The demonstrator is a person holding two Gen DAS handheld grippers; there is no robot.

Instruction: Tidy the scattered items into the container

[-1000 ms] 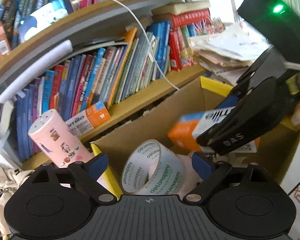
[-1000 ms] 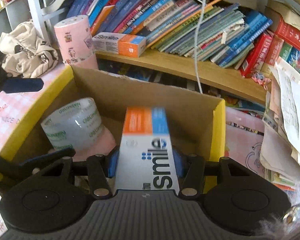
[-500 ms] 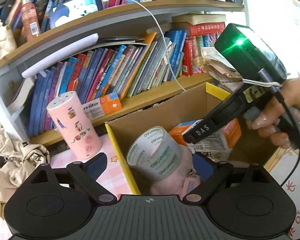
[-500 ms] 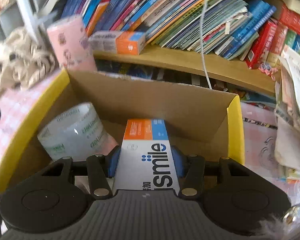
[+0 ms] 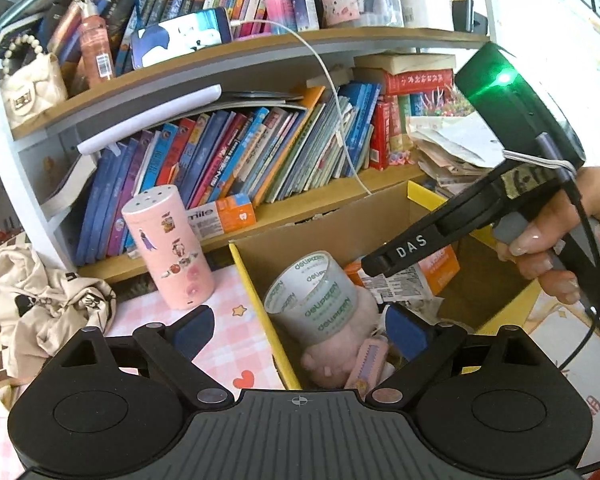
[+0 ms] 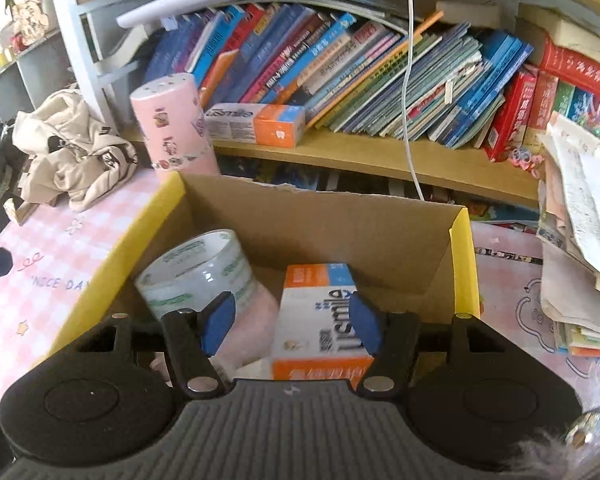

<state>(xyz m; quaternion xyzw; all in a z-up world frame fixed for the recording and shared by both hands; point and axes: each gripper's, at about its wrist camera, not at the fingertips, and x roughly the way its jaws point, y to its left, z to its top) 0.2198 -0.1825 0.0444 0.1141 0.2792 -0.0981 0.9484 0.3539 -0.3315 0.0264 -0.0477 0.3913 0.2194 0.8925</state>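
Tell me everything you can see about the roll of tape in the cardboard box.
The roll of tape is a wide roll of clear packing tape, green lettering printed around its band, with a hollow core. It sits tilted in the left part of the cardboard box, near the yellow-edged left wall, resting on something soft and pink. Neither gripper touches it; the right gripper is open just beside it.

Wooden bookshelf (image 5: 260, 60), two tiers, crammed with leaning books (image 6: 340, 80); pink checked worktop (image 6: 60, 248); bright daylight, right side.
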